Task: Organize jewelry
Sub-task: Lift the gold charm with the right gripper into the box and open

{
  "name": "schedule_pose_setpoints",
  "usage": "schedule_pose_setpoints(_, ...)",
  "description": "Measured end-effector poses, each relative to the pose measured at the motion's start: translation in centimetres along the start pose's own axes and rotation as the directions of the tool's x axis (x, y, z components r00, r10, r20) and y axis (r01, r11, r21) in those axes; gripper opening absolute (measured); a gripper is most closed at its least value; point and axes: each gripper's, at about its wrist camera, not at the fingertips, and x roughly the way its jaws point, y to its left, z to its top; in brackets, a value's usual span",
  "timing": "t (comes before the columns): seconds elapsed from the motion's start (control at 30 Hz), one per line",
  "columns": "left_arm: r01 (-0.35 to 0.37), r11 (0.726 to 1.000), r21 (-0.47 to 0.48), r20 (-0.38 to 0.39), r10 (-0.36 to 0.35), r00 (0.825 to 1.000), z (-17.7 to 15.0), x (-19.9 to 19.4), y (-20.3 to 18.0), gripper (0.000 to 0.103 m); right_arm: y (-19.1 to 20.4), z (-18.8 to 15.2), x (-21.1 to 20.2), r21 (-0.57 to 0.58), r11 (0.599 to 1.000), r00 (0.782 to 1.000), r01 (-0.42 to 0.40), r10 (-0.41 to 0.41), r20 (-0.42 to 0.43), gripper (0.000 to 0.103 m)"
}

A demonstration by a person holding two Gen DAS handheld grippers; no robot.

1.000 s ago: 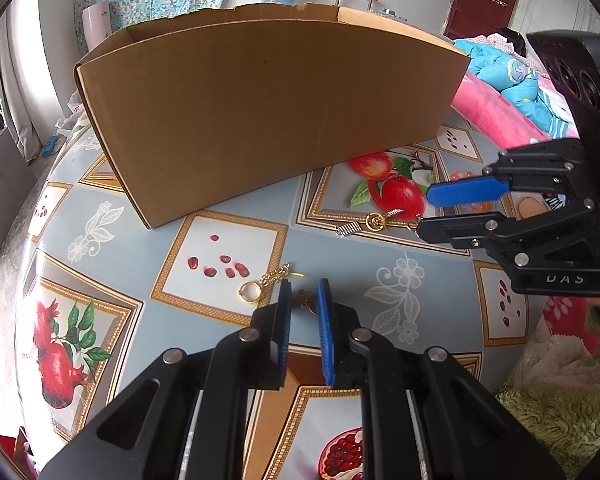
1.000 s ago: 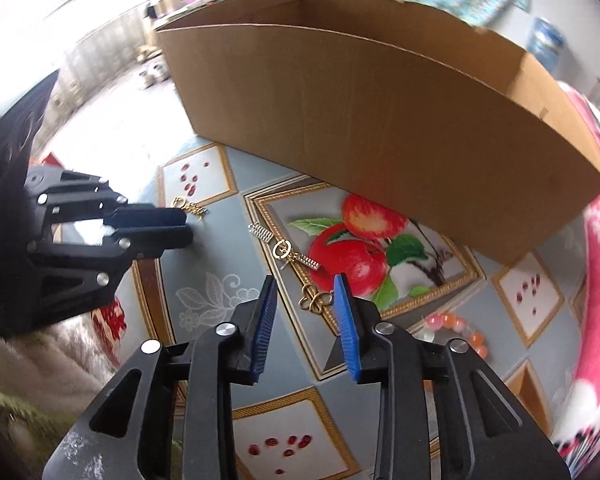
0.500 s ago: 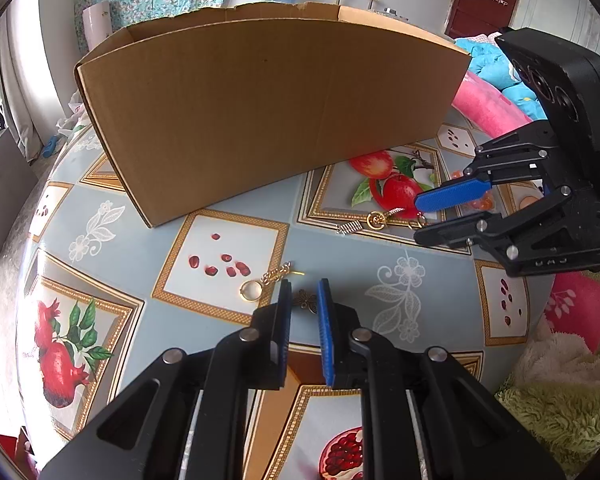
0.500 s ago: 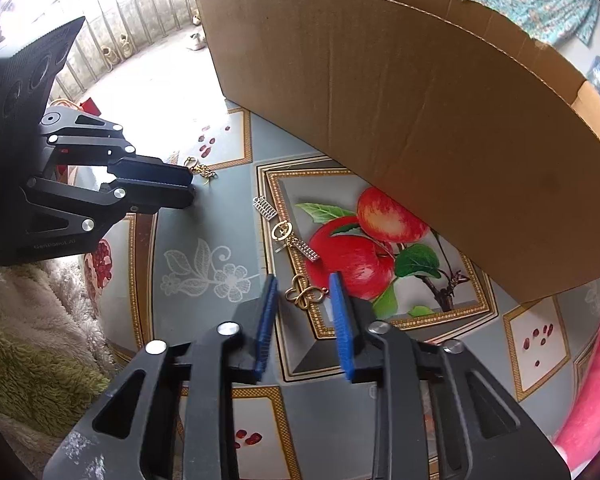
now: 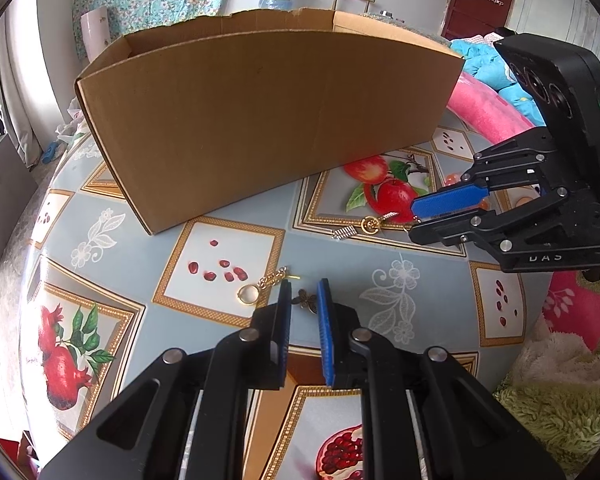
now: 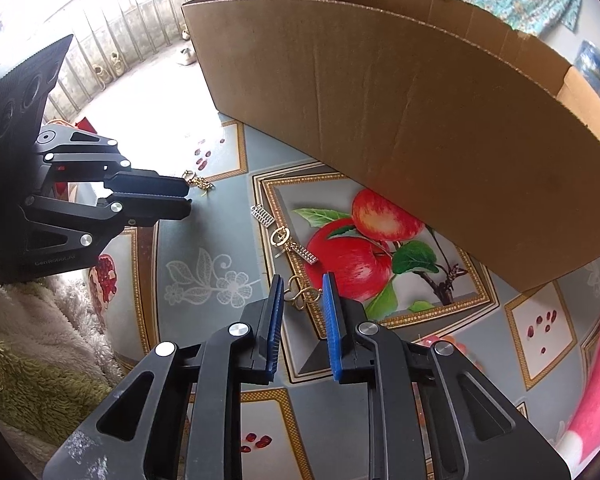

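Note:
A small dark flower-shaped charm (image 5: 305, 300) lies on the table between the blue pads of my left gripper (image 5: 304, 292), which is shut on it. A gold knot charm (image 6: 300, 294) sits between the pads of my right gripper (image 6: 302, 288), which has narrowed onto it. In the left wrist view the right gripper (image 5: 414, 218) points down at the table on the right. A gold ring earring with a chain (image 5: 260, 286) lies just left of my left fingers. A gold and silver bar earring (image 6: 286, 238) lies just beyond the right fingertips.
A tall open cardboard box (image 5: 260, 120) stands right behind the jewelry. The table (image 5: 400, 288) has a fruit-pattern cloth. Orange beads (image 6: 440, 340) lie to the right. A fluffy green and white cloth (image 5: 560, 392) hangs at the near edge, pink bedding (image 5: 488, 112) beyond.
My right gripper's jaws have drawn together around the gold knot charm, and that gripper tilted a little. The left gripper and its charm have not moved.

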Motion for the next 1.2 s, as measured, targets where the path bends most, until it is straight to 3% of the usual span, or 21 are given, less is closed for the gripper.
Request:
schedule_pose_setpoints(0.33, -0.024, 0.999, 0.024, 0.054, 0.023, 0.998, -0.2, -2.8, -0.6, 0.012, 0.3, -0.9, -3.6, 0.048, 0.999, 0.995, 0.019, -0.023, 0.097, 0.017)
schedule_pose_setpoints(0.47, -0.041, 0.998, 0.052, 0.119, 0.034, 0.992, 0.5, -5.1, -1.0, 0.012, 0.5, -0.7, -6.8, 0.05, 0.998, 0.984, 0.027, -0.036, 0.177, 0.017)
schedule_pose_setpoints(0.53, -0.048, 0.996, 0.074, 0.168, 0.035, 0.985, 1.3, -6.5, -1.2, 0.012, 0.4, -0.1, -9.0, 0.044, 0.999, 0.97, 0.033, -0.042, 0.239, 0.017)
schedule_pose_setpoints(0.67, -0.01, 0.996, 0.092, 0.302, -0.018, 0.953, 4.5, -9.8, -0.8, 0.012, -0.3, 2.1, -12.7, 0.021, 0.999, 0.931, 0.045, -0.049, 0.362, 0.017)
schedule_pose_setpoints(0.8, 0.012, 0.995, 0.1, 0.348, -0.046, 0.936, 8.5, -10.4, -0.2, 0.012, -2.9, 4.9, -14.8, 0.03, 0.999, 0.892, 0.026, -0.036, 0.45, 0.017)
schedule_pose_setpoints(0.87, 0.029, 0.995, 0.095, 0.332, -0.059, 0.942, 10.8, -9.2, 0.2, 0.012, -4.8, 6.3, -14.6, 0.051, 0.999, 0.891, -0.004, -0.02, 0.454, 0.017)
schedule_pose_setpoints(1.03, 0.158, 0.987, -0.013, 0.136, -0.155, 0.978, 16.8, -2.9, 2.1, 0.012, -10.0, 10.6, -10.0, 0.123, 0.988, 0.947, -0.092, 0.048, 0.318, 0.017)
schedule_pose_setpoints(1.13, 0.18, 0.982, -0.063, 0.031, -0.179, 0.983, 19.1, 0.5, 3.0, 0.012, -11.9, 12.1, -6.7, 0.173, 0.981, 0.974, -0.094, 0.055, 0.22, 0.017)
schedule_pose_setpoints(1.2, 0.213, 0.972, -0.103, -0.033, -0.218, 0.975, 20.4, 2.7, 3.4, 0.012, -13.3, 12.7, -4.6, 0.204, 0.976, 0.988, -0.076, 0.045, 0.149, 0.018)
